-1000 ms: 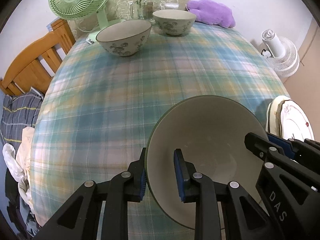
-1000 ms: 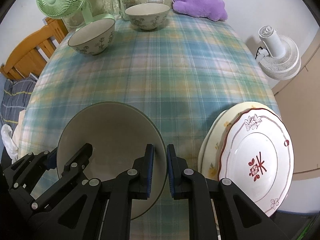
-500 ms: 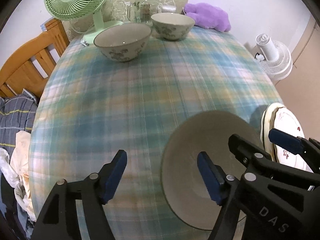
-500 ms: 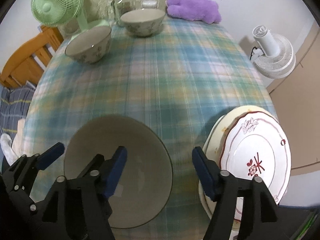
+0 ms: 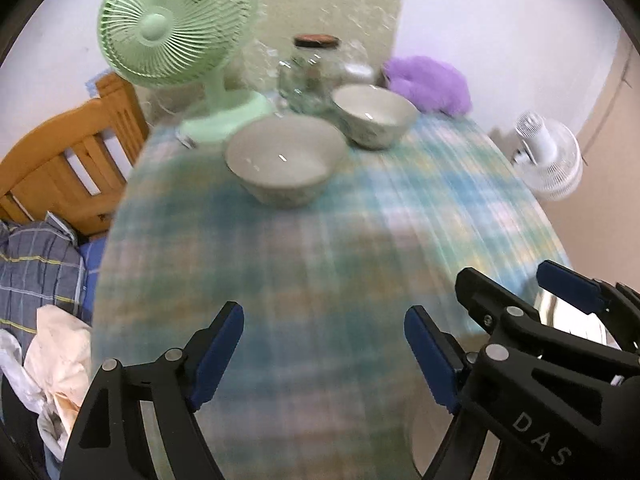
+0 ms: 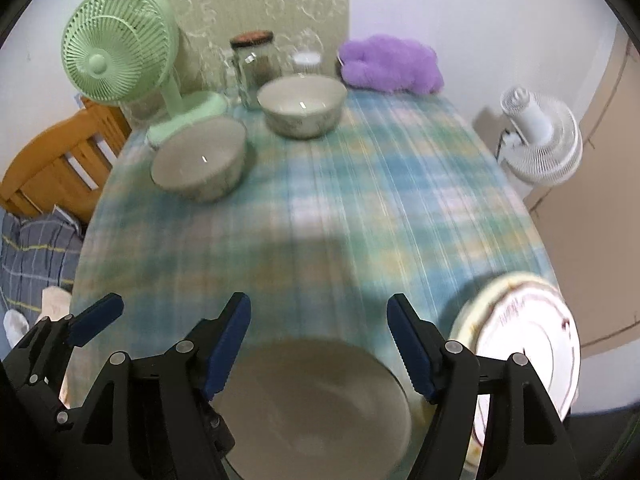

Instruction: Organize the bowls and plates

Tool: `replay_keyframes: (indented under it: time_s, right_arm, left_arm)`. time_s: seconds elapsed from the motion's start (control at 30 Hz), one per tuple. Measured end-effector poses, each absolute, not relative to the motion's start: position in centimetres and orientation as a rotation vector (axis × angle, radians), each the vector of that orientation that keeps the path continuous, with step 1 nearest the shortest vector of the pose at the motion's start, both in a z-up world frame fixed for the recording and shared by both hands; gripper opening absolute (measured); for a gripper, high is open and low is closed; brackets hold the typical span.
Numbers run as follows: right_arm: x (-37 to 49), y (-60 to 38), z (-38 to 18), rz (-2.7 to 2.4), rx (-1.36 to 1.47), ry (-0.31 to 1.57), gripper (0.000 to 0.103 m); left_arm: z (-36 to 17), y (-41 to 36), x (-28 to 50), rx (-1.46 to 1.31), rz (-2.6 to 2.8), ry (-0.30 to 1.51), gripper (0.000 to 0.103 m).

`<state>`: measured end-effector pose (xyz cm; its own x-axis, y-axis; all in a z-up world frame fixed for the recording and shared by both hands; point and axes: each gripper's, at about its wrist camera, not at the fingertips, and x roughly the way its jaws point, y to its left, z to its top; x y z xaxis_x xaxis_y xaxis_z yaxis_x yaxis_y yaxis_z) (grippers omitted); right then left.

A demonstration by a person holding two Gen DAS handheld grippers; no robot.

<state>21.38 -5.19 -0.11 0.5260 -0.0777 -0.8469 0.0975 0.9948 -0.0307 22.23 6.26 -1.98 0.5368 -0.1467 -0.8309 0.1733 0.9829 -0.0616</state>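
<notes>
On the table [image 6: 360, 200]: three bowls [image 6: 316, 404], two stacked plates [image 6: 528, 356].

Only one legible marking was found: the white letters "DAS" on the black body of the right gripper [image 5: 500, 292], seen at lower right in the left wrist view. Red motifs on the plate [image 6: 528, 356] were too blurred to read.

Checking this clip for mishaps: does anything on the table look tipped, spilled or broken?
Nothing stands out. The three bowls sit upright on the tablecloth, the plates lie stacked at the edge; no spills, though blur hides fine cracks.
</notes>
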Motion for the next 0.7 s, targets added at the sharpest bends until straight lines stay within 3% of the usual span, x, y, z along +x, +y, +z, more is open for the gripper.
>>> replay_keyframes:
  time_s: [0.4, 0.7]
  right_arm:
    - [29.5, -1.8, 2.3, -0.042, -0.004, 0.914, 0.074]
    - [35.9, -2.0, 0.2, 0.031, 0.041, 0.917, 0.074]
  left_arm:
    - [0.0, 9.3, 29.6, -0.039, -0.047, 0.882, 0.083]
    - [-1.4, 8.4, 34.7, 0.016, 0.052, 0.851, 0.079]
